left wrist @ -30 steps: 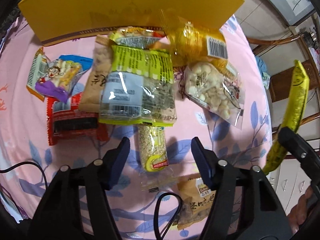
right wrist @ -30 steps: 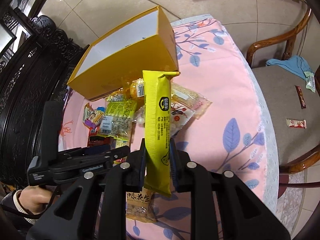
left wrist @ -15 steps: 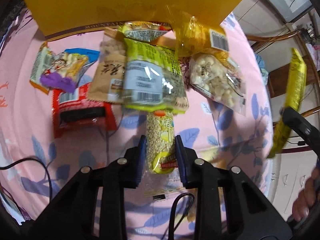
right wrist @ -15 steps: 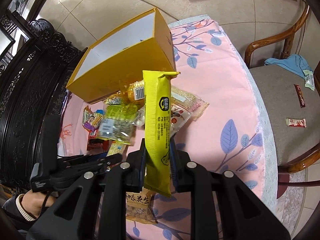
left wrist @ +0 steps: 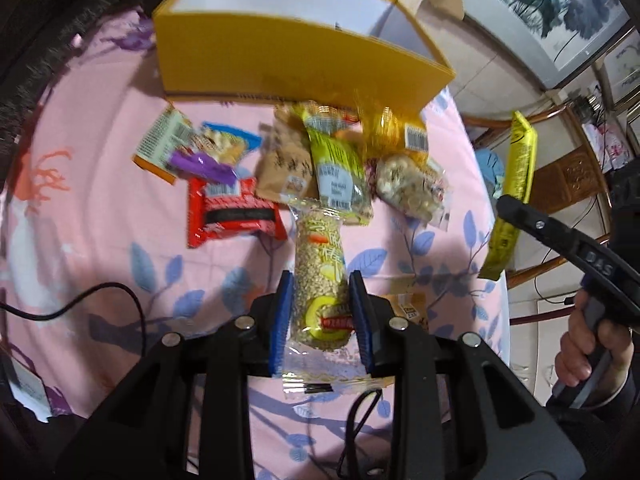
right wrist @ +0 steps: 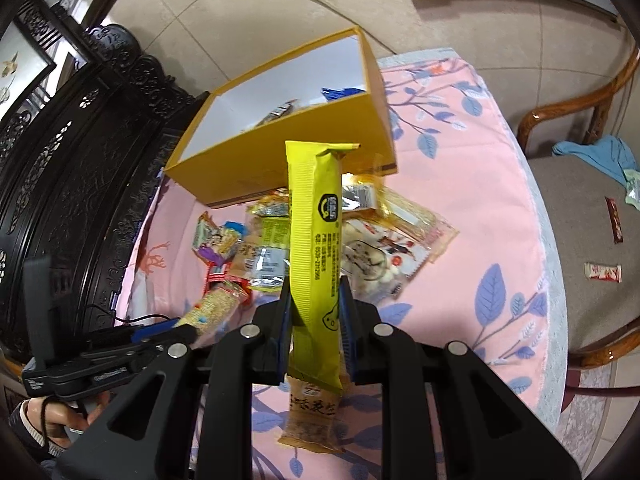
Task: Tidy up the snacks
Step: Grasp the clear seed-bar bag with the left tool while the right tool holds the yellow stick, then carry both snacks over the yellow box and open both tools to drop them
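A pink, leaf-printed tablecloth (left wrist: 100,184) covers the table, with a loose heap of snack packets in the middle and an open yellow box (left wrist: 280,60) behind them.

At the left of the heap lie a cartoon packet (left wrist: 188,152) and a red packet (left wrist: 232,212); a brown pack (left wrist: 286,168) and a green pack (left wrist: 340,176) sit in the centre, and a clear bag (left wrist: 408,188) of pale pieces lies to the right.

The left gripper (left wrist: 322,312) has just closed its fingers on a clear grain bar (left wrist: 322,264), gripping its lower half; the bar points toward the heap and looks lifted off the cloth.

To the right, the right gripper (right wrist: 314,312) holds a long yellow stick pack (right wrist: 316,240) upright, fingers tight on its lower part. Under it a brown peanut pack (right wrist: 312,416) lies on the cloth.

The box already holds a few packets.

The step in hand looks like carrying both picked snacks to the box. Next, each gripper likely needs to travel over the near wall, clear its rim, and open above the white interior.
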